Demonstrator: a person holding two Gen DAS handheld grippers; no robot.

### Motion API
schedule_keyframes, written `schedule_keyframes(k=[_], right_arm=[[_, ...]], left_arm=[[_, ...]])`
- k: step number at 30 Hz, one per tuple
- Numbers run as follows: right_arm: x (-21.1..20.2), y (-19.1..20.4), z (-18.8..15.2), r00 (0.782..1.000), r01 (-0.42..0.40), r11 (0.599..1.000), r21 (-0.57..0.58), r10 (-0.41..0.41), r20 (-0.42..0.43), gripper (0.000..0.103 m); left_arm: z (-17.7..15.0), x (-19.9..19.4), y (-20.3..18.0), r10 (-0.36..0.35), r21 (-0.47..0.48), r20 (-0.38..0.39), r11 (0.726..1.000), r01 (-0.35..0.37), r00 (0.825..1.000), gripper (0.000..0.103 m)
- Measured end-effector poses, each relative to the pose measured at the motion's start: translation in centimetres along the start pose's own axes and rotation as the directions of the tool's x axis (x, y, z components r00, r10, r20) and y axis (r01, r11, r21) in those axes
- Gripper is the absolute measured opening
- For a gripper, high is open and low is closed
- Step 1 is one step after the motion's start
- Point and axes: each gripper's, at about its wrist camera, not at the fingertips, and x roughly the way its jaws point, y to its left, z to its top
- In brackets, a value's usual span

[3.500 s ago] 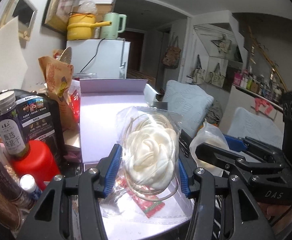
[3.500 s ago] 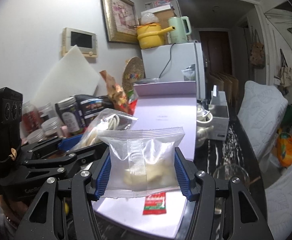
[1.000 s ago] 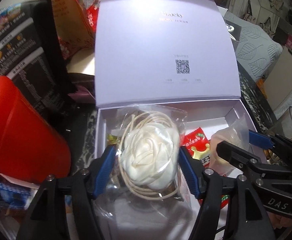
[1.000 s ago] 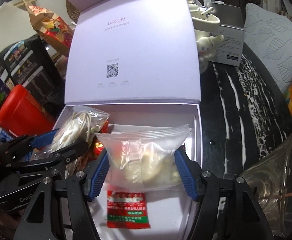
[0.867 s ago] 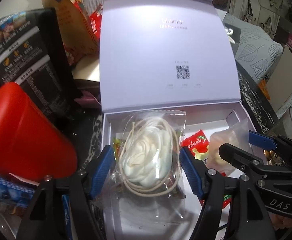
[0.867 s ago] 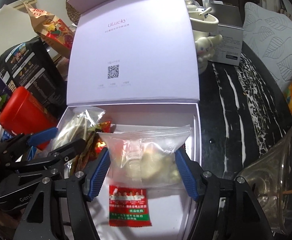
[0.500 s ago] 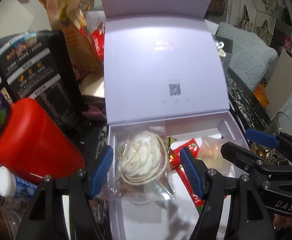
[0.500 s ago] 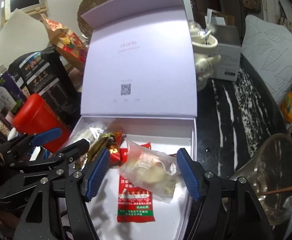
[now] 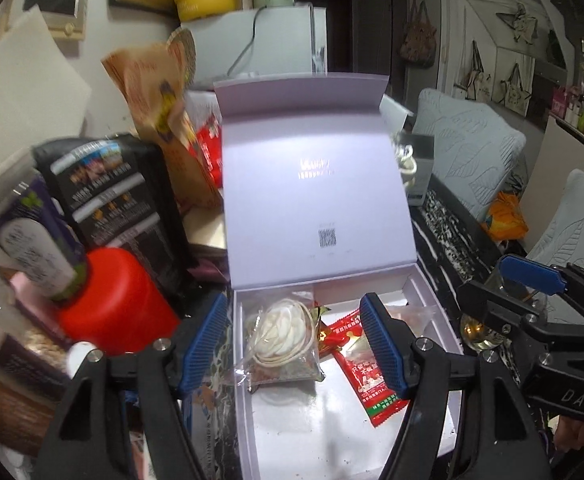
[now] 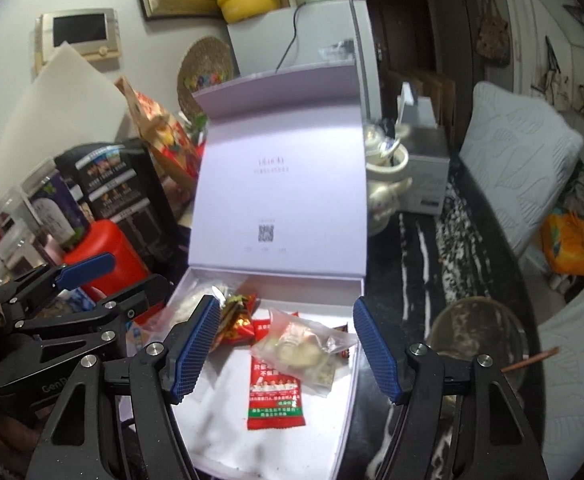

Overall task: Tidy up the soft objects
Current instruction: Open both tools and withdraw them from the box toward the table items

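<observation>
A clear bag with a white fabric rose (image 9: 281,330) lies in the left part of the open lilac box (image 9: 432,312). A clear zip bag with pale soft lumps (image 10: 298,350) lies in the right part of the box (image 10: 356,364). My left gripper (image 9: 294,346) is open and empty, raised above the rose bag. My right gripper (image 10: 285,354) is open and empty, raised above the zip bag. The box lid (image 10: 281,184) stands upright behind.
Red snack sachets (image 10: 275,394) lie in the box. A red canister (image 9: 115,300), dark snack bags (image 9: 111,192) and jars crowd the left. A glass bowl (image 10: 480,340) sits right of the box on the black marbled table (image 10: 416,256). A white figurine mug (image 10: 386,176) stands behind.
Both grippers lowered their bags into the box, opened and let go. They have since pulled back and up, and both bags rest in the box.
</observation>
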Motion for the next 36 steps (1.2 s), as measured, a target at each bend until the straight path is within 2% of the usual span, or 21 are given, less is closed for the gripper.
schedule_keyframes(k=[6,16,17,18,21,25,36], right_arm=[[-4.6,1.1,0.4,0.995,0.018,1.000,-0.020,-0.016,0.096,0.072],[-11.2,2.8,-0.2,0.982,0.040,0.998,-0.057,-0.029,0.184,0.077],[-11.8,2.9,-0.4,0.981,0.042,0.997,-0.059,-0.030,0.194,0.078],[-12.5,3.1,-0.7,0.978,0.044,0.997,-0.058,-0.031,0.205,0.080],[-14.6,3.3,-1.4,0.971,0.048,0.997,-0.055,-0.034,0.237,0.086],[-17.1,3.8,-2.5,0.962,0.067,0.996,-0.054,-0.051,0.268,0.090],[-22.8,4.4,-6.3,0.935,0.163,0.986,-0.029,-0.145,0.324,0.097]], left_arm=[[0.5,-4.2,-0.3,-0.017,0.006,0.081,1.000,0.017,0.997,0.069],[0.2,-10.2,-1.0,-0.060,0.034,0.177,0.998,0.055,0.982,0.069],[0.1,-11.0,-1.1,-0.066,0.036,0.184,0.998,0.061,0.981,0.070],[-0.1,-11.4,-1.1,-0.070,0.036,0.187,0.997,0.064,0.980,0.079],[-0.6,-12.9,-1.1,-0.076,0.036,0.218,0.997,0.069,0.973,0.094],[-1.2,-14.5,-1.4,-0.088,0.047,0.240,0.996,0.079,0.967,0.096],[-4.3,-17.2,-3.0,-0.189,0.102,0.242,0.980,0.169,0.952,0.097]])
